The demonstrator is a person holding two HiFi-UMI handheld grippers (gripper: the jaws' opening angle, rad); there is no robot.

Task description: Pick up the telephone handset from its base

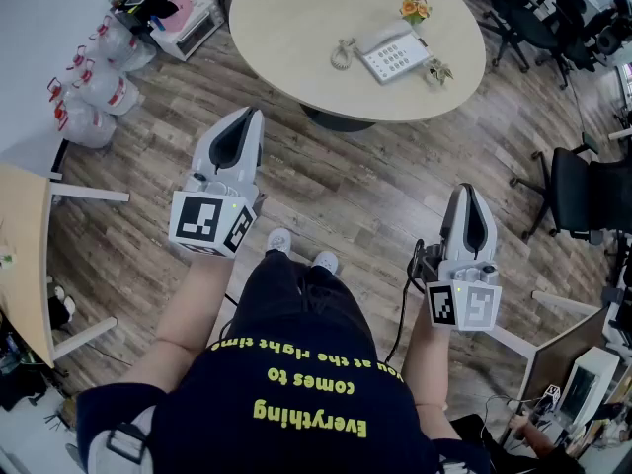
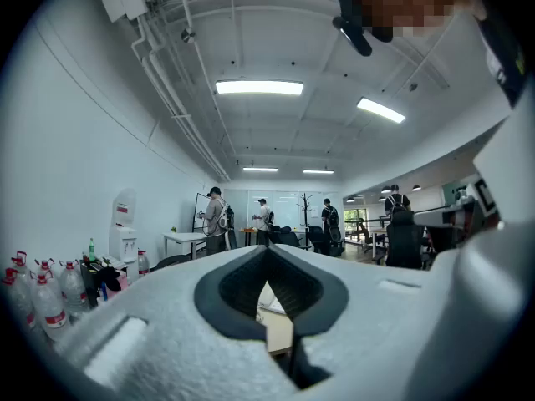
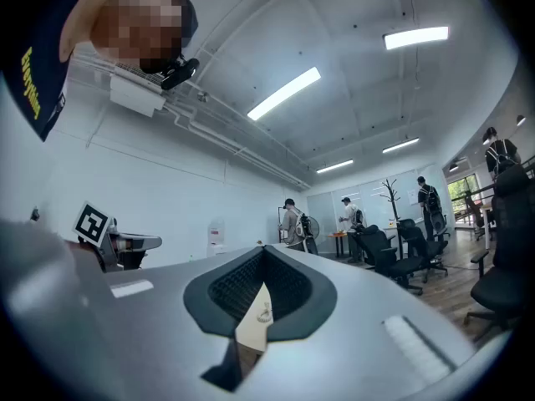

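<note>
Nothing's really started: the handset [image 1: 382, 38] sits on its base [image 1: 399, 60] on the round table [image 1: 286, 28], well apart from both grippers. The left gripper [image 1: 248, 117] and right gripper [image 1: 465, 196] are clamped closed on nothing, so the whole reach-and-grab is left.

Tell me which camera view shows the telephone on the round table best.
The head view. It shows the whole telephone from above, lying on the round table far ahead of the person. The left gripper view and the right gripper view each show only a narrow sliver of pale tabletop, and the telephone cannot be made out there.
</note>
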